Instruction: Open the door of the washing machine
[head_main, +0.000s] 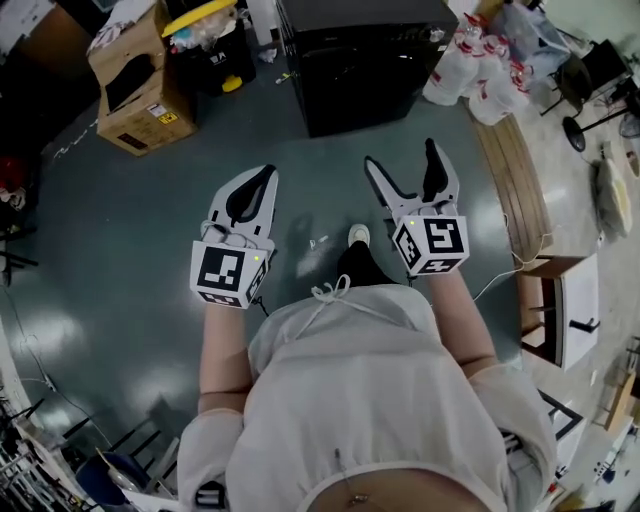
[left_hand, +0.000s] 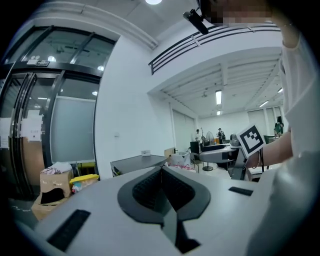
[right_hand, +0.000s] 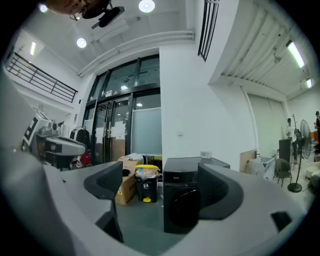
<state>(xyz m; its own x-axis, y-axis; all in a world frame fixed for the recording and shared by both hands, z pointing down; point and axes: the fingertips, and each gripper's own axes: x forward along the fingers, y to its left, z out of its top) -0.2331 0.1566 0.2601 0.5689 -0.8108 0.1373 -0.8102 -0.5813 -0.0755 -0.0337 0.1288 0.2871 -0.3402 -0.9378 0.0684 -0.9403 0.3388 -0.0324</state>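
The black washing machine (head_main: 360, 60) stands on the floor ahead of me, its round dark door (right_hand: 181, 210) facing me and lying flush with the front. My right gripper (head_main: 402, 158) is held a good way short of it, open with nothing between its fingers. In the right gripper view the machine (right_hand: 187, 172) shows through the gap of the right gripper (right_hand: 160, 175). My left gripper (head_main: 266, 176) is level beside it, shut and empty, also well away from the machine. In the left gripper view the left gripper (left_hand: 162, 171) has its pads together.
A cardboard box (head_main: 135, 85) and a bin with a yellow lid (head_main: 205, 40) stand left of the machine. White plastic bags (head_main: 480, 70) and a wooden board (head_main: 515, 180) lie to its right. My foot (head_main: 358, 235) is on the grey floor between the grippers.
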